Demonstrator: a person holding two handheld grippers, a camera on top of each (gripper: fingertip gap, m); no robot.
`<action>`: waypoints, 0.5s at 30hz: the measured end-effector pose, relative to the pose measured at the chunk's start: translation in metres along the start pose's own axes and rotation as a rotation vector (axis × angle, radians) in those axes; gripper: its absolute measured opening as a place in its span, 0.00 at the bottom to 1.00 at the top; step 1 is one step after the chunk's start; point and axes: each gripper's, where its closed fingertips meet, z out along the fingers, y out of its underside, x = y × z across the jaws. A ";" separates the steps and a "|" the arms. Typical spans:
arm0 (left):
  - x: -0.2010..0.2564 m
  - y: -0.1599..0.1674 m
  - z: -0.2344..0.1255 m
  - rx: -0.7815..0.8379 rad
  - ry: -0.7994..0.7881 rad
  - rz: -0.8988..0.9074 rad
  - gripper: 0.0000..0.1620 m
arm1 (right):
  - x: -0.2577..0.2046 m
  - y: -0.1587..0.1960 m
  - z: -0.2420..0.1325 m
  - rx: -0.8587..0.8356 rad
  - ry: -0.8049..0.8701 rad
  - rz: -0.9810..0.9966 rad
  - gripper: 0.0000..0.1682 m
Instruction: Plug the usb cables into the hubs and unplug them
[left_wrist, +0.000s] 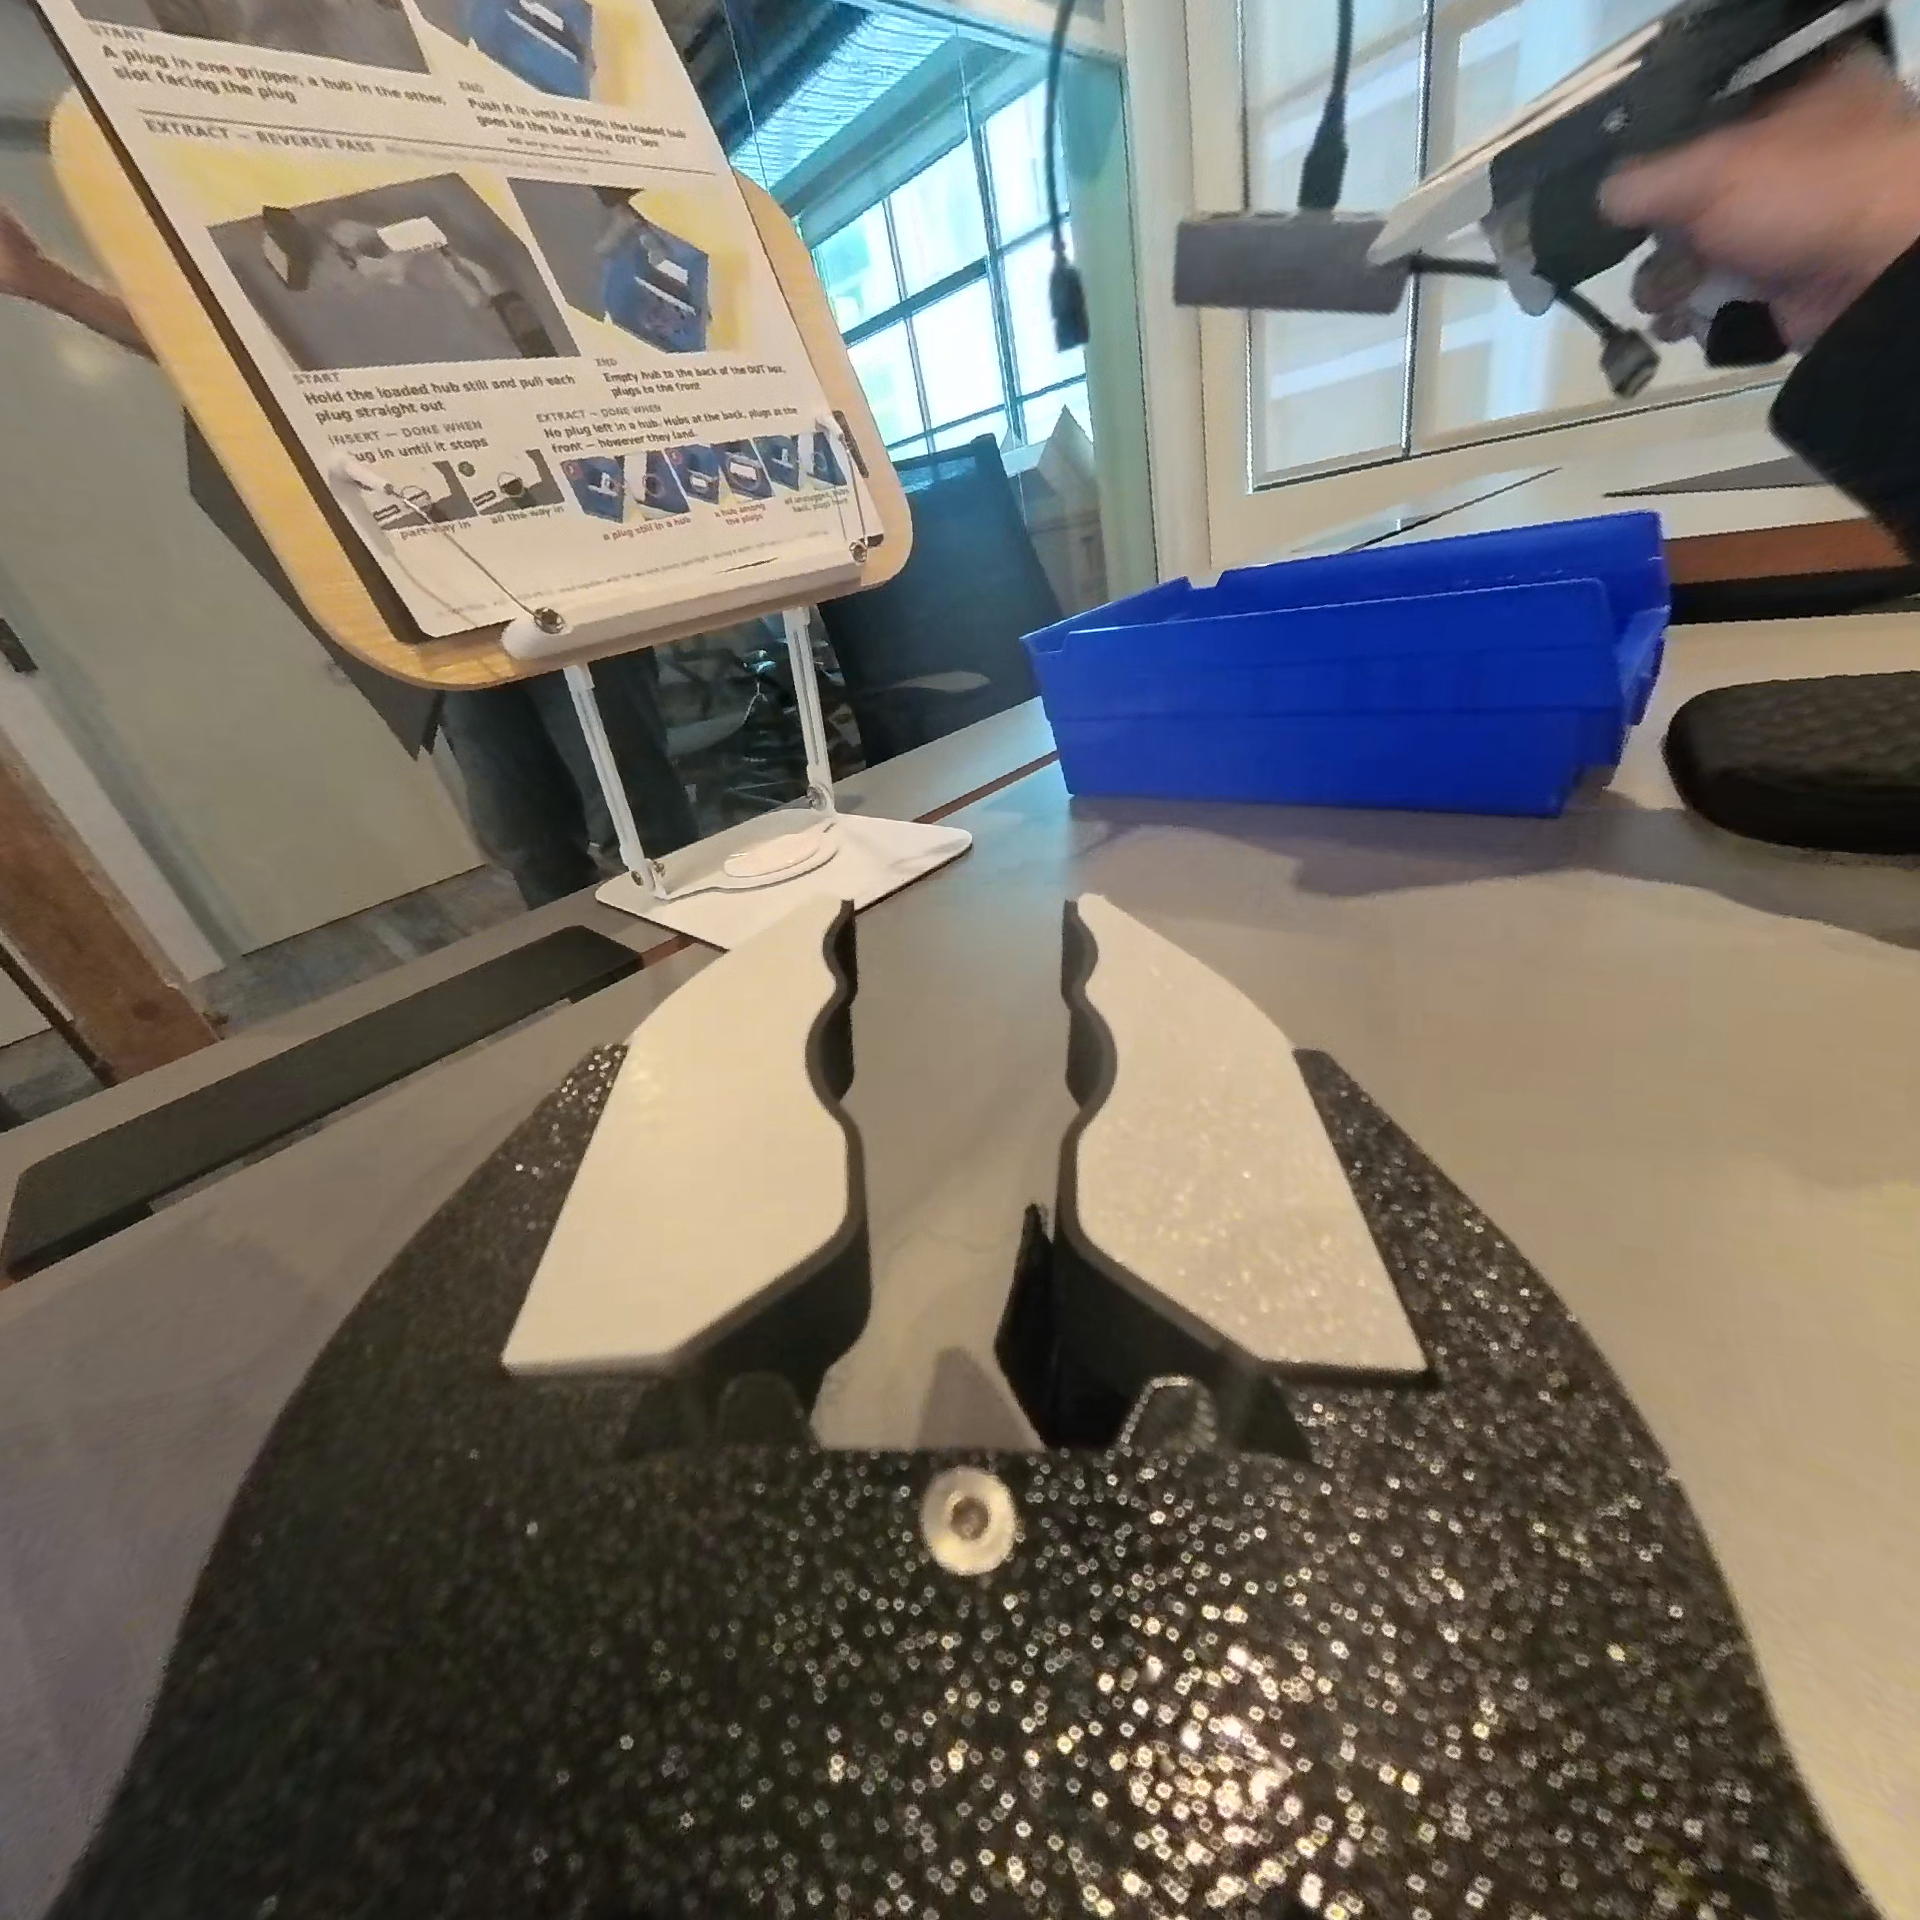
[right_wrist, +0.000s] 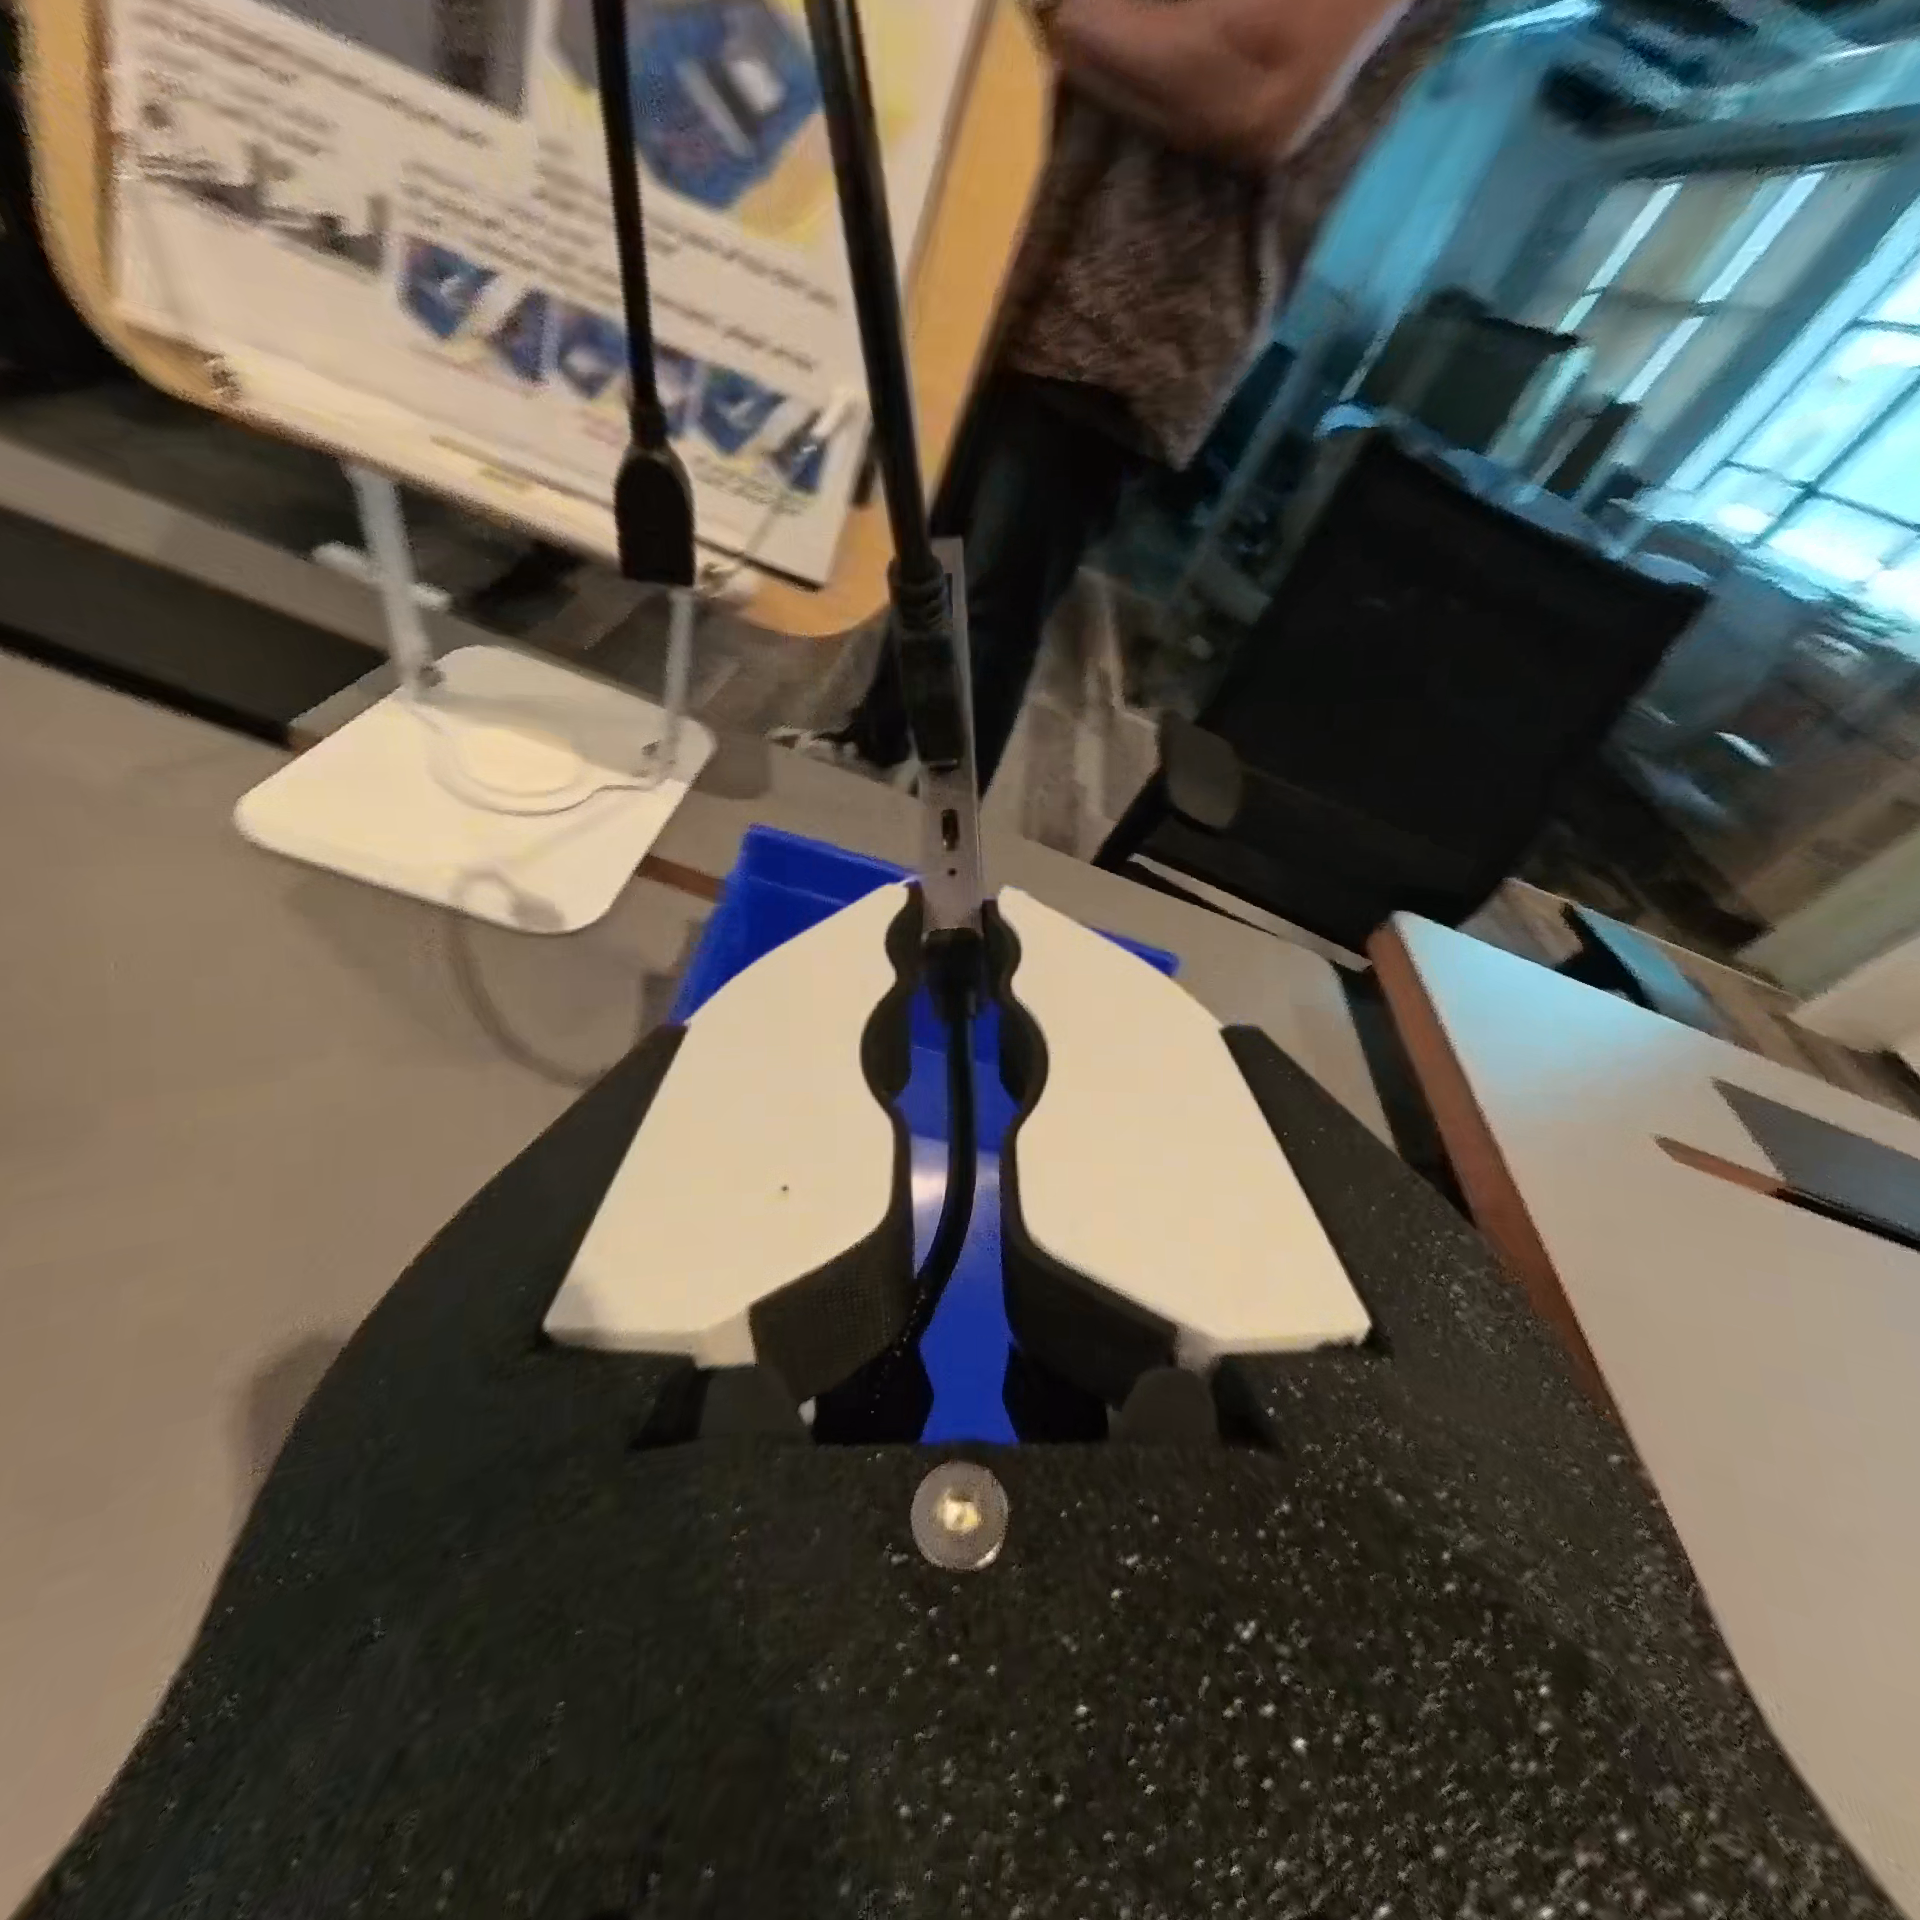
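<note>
My left gripper is open and empty, low over the grey table. My right gripper is shut on a slim grey USB hub, held edge-on in the air above a blue bin. A black USB cable is plugged into the hub's upper side; its other plug dangles free. The hub's own lead runs back between the fingers. In the left wrist view the hub is high at the upper right in the right gripper, with the plugged cable and dangling plug.
An instruction board on a white stand stands at the back left. Stacked blue bins sit at the back right, with a black pad beside them. A person stands behind the table.
</note>
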 end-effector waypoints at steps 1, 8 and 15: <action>-0.001 0.000 0.000 0.001 -0.002 -0.004 0.23 | 0.007 0.001 0.000 0.016 0.033 0.011 0.07; -0.002 0.000 0.000 0.004 -0.003 -0.023 0.22 | 0.039 0.015 0.000 0.029 0.170 -0.066 0.07; -0.001 0.000 0.000 0.001 -0.001 -0.012 0.21 | 0.052 0.043 0.016 0.014 0.257 -0.211 0.07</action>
